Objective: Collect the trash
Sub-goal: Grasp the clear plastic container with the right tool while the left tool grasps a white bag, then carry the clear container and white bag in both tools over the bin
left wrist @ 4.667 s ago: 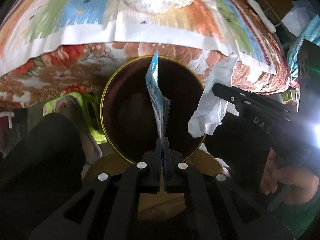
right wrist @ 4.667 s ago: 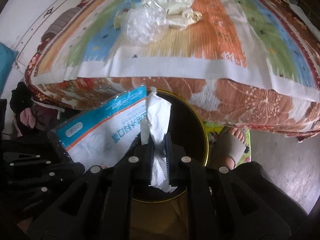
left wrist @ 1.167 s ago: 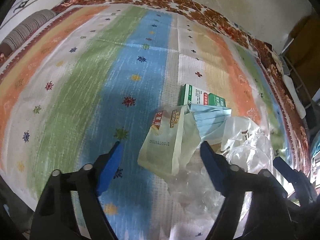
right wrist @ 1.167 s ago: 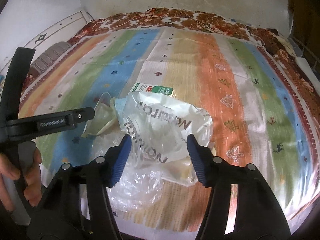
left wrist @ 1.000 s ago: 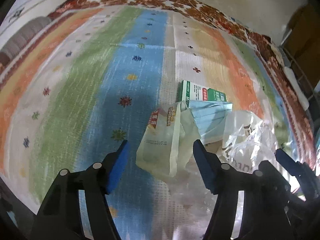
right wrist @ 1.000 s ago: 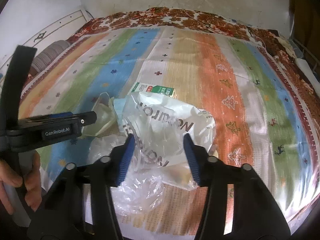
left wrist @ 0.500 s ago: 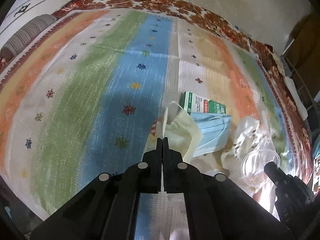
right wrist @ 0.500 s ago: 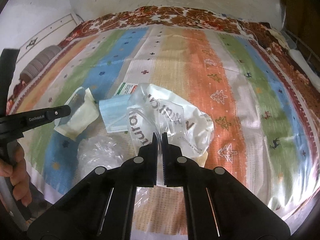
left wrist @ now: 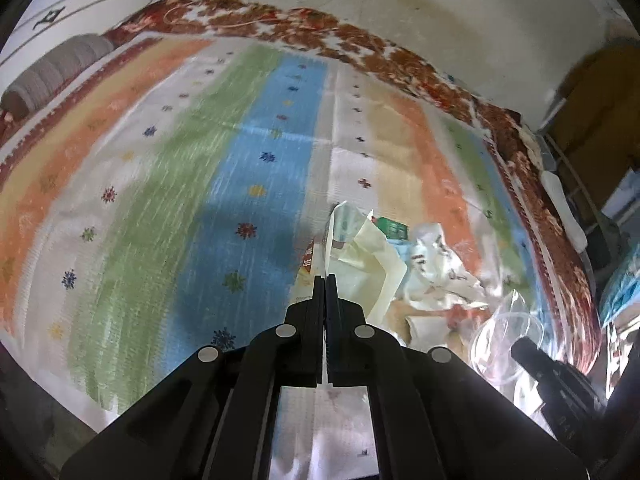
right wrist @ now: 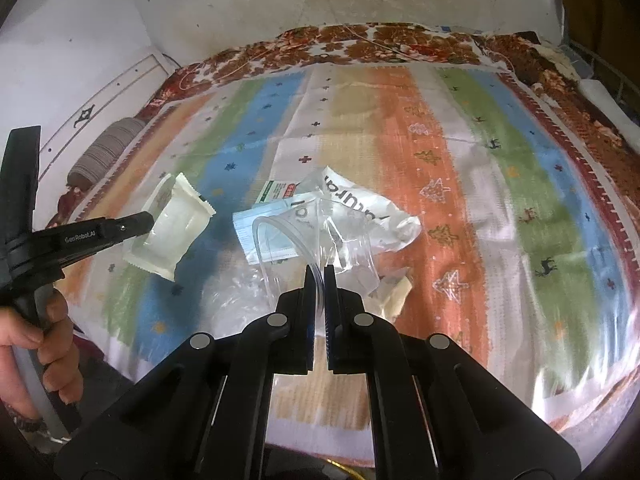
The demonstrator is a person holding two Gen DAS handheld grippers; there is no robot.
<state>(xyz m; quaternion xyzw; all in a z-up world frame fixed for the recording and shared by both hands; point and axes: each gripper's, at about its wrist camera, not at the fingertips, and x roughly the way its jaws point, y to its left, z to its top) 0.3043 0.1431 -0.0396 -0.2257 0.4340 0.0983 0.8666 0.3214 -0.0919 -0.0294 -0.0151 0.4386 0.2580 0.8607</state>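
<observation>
My left gripper (left wrist: 325,278) is shut on a pale yellow wrapper (left wrist: 372,268), lifted off the striped bedspread; it also shows in the right wrist view (right wrist: 170,232), held by the left gripper (right wrist: 148,220). My right gripper (right wrist: 319,270) is shut on a clear zip bag (right wrist: 316,232), raised over the trash pile. On the bed lie a blue face mask (right wrist: 260,226), a green and white box (right wrist: 276,190), a white printed plastic bag (right wrist: 360,208) and crumpled clear plastic (right wrist: 236,292).
The striped bedspread (right wrist: 500,208) covers a bed with a floral edge (right wrist: 360,44) against a white wall. A striped bolster pillow (right wrist: 104,152) lies at the far left. The bed's front edge is just below my grippers. Clutter stands at the right (left wrist: 616,240).
Both grippers, open around the pile a second ago, have shut on trash and lifted. The left carried the yellow wrapper up and leftwards; the right raised the clear bag.
</observation>
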